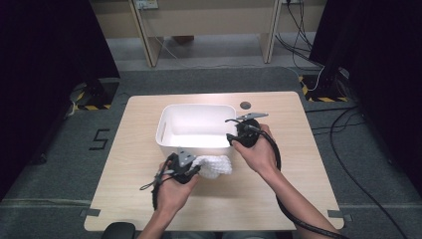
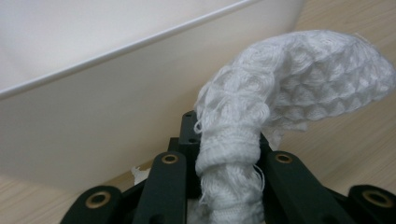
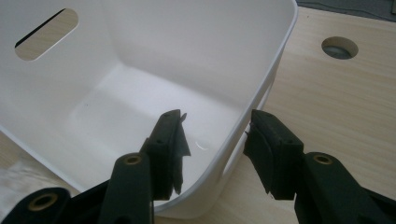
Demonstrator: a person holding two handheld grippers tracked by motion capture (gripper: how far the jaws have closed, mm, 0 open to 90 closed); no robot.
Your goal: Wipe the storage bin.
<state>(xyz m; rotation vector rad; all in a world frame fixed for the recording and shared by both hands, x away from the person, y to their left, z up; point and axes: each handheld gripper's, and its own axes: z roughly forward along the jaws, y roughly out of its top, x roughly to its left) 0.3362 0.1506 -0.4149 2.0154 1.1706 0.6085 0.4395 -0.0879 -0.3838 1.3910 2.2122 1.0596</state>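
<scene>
A pale wooden table (image 1: 278, 199) fills the middle of the high view, its grain smooth and light, with a small round hole (image 1: 245, 105) near its upper edge. A white plastic tub (image 1: 166, 124) sits at the centre of the frame: rectangular, rounded at the corners, glossy inside, with a slot handle cut into one end wall.

Just below the tub's lower rim, slightly left of centre, the left gripper (image 1: 195, 169) is clamped on a white cloth (image 1: 215, 166). In the left gripper view the cloth (image 2: 299, 84) rises as a tight twisted rope between the black jaws, then flops over to the upper right in a soft, puffy fold. Its weave is a raised honeycomb pattern with loose threads at the edges. The tub's outer wall (image 2: 93, 121) stands right behind it, filling the upper left of that view, so the tub opening lies up and over the rim from the cloth, and this hand is the nearer one to carry it in.

The right gripper (image 1: 234, 130) rests at the tub's right-hand rim. In the right gripper view its jaws stand apart, straddling the tub's wall (image 3: 261, 100), one inside and one outside, with nothing pinched.
</scene>
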